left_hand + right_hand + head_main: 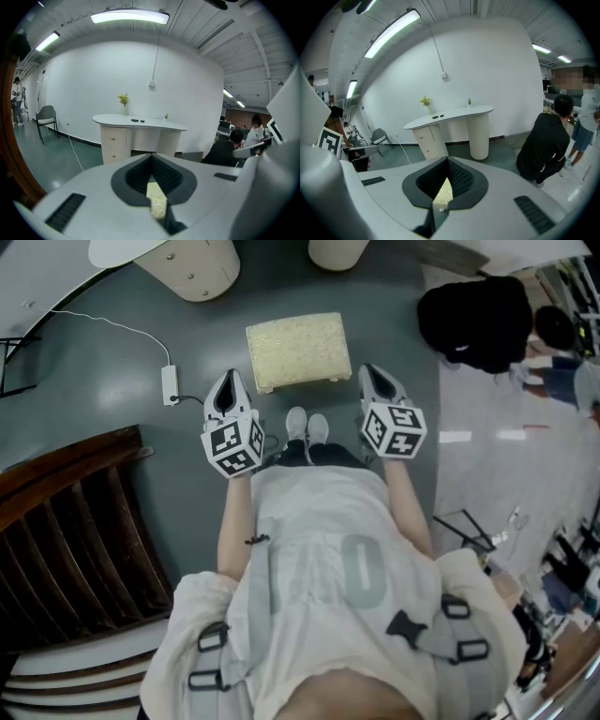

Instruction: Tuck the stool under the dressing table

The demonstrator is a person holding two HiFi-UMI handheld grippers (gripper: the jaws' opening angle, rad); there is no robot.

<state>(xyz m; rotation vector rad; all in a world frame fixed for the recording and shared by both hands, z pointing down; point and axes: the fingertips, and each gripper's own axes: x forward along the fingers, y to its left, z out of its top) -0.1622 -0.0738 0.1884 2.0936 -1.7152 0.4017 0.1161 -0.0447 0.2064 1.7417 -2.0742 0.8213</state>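
Forearms [234, 517] stretched forward, left tongs [230, 381] and right tongs [370, 374] side by side, jaws closed, tilted downward.

Cream cushioned stool [298, 351], upright (not tucked), just short of white dressing table [140, 124]

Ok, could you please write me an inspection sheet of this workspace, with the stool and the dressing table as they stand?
Surface: grey floor, smooth and slightly glossy.
Job's things: cream-cushioned stool stands just ahead of the person's feet, not yet under the dressing table, which stands apart beyond it.
Clutter: vase of yellow flowers on the table top.
Grippers: left gripper and right gripper flank the stool's near corners; both jaws shut, holding nothing.
Cables: white cable with an adapter lies on the floor, left of the stool.
Surroundings: dark wooden furniture at left; crouching person in black at right; chair by the wall.
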